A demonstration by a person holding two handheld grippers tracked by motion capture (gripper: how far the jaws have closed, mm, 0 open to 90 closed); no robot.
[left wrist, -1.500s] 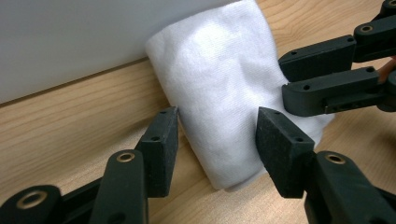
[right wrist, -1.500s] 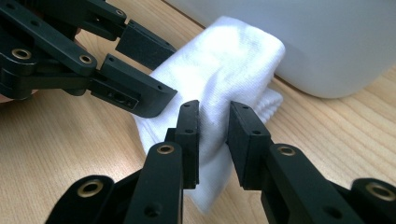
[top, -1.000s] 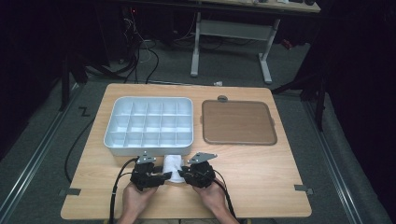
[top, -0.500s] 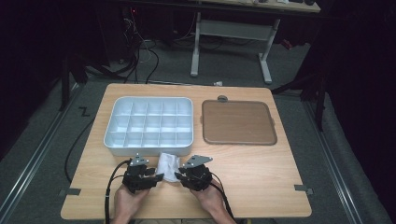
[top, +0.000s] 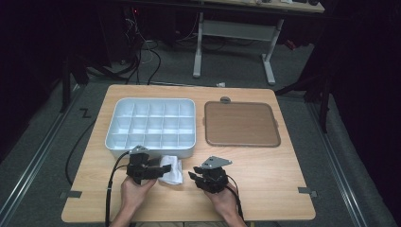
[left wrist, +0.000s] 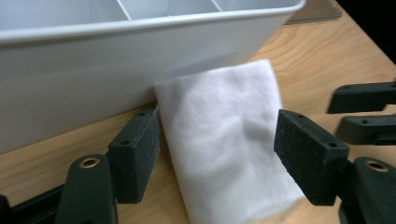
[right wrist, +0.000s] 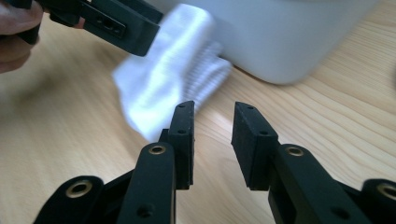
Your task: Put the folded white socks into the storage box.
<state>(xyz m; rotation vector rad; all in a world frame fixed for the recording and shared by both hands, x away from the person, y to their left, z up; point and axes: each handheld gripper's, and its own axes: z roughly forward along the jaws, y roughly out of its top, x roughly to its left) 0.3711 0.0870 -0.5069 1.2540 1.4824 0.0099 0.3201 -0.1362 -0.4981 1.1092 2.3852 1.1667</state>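
Soft folded white cloth (left wrist: pixel 224 140) (fuzzy) between just-opened left tongs (left wrist: pixel 217 151)

The desk (top: pixel 265 189) was lit evenly from above in the high view, while the surrounding floor and room were left in deep shadow. Only soft, short shadows were cast beneath the white tray (top: pixel 151 124). In the left gripper view, the white cloth (left wrist: pixel 224 140) was rendered bright and slightly soft. In the right gripper view, the cloth (right wrist: pixel 163 88) and tray wall were blurred, and mild glare was seen on the cloth.
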